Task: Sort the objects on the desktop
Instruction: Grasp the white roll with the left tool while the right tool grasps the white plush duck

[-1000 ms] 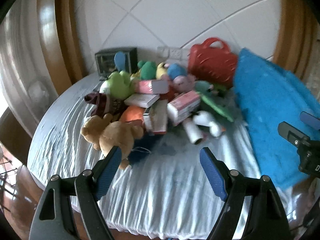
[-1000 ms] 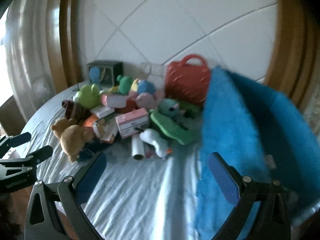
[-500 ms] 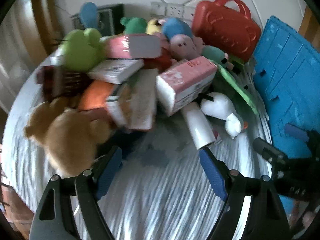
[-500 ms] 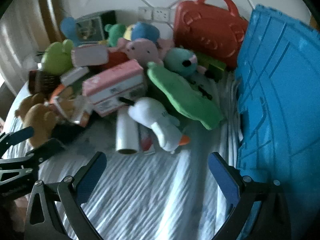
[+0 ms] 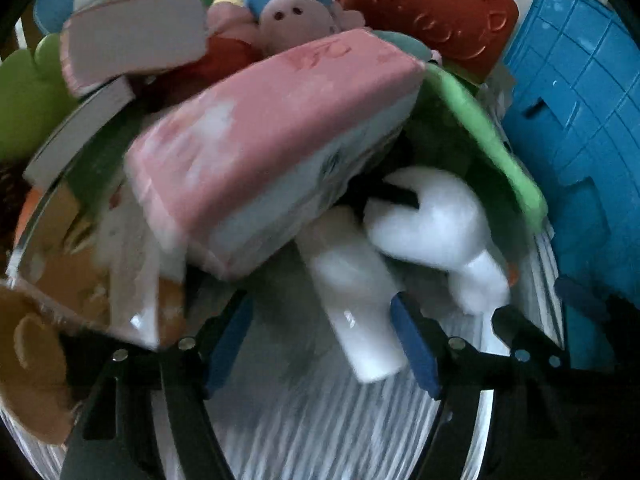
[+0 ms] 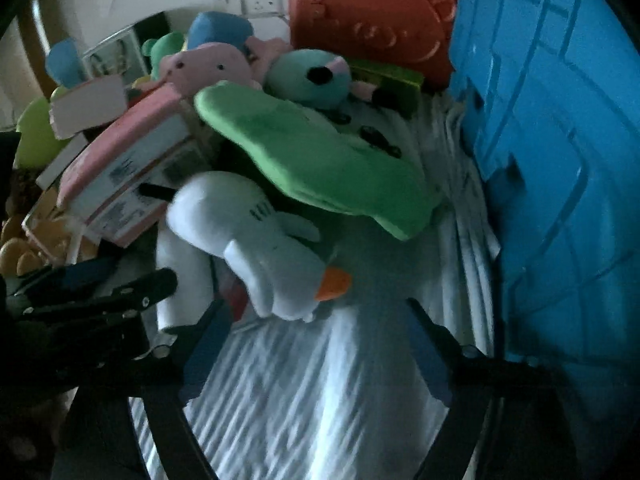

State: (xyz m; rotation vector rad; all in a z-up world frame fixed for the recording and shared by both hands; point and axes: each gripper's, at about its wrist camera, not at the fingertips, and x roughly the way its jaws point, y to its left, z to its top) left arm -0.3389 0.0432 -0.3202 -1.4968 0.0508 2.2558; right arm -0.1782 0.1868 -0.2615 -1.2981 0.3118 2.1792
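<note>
Both grippers have dropped in close to the toy pile on the counter [image 5: 320,432]. The left gripper [image 5: 320,344] closes around the white bottle [image 5: 356,300]; the right gripper [image 6: 316,344], empty, narrows below the white duck [image 6: 248,232].

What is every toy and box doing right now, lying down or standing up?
White roll: lying flat, between the closing left tool fingers, not pressed.
White duck plush: lying ahead of the closing right tool.
Pink box: tilted on the pile.
Red case: upright.
Blue crate: standing beside the pile.
</note>
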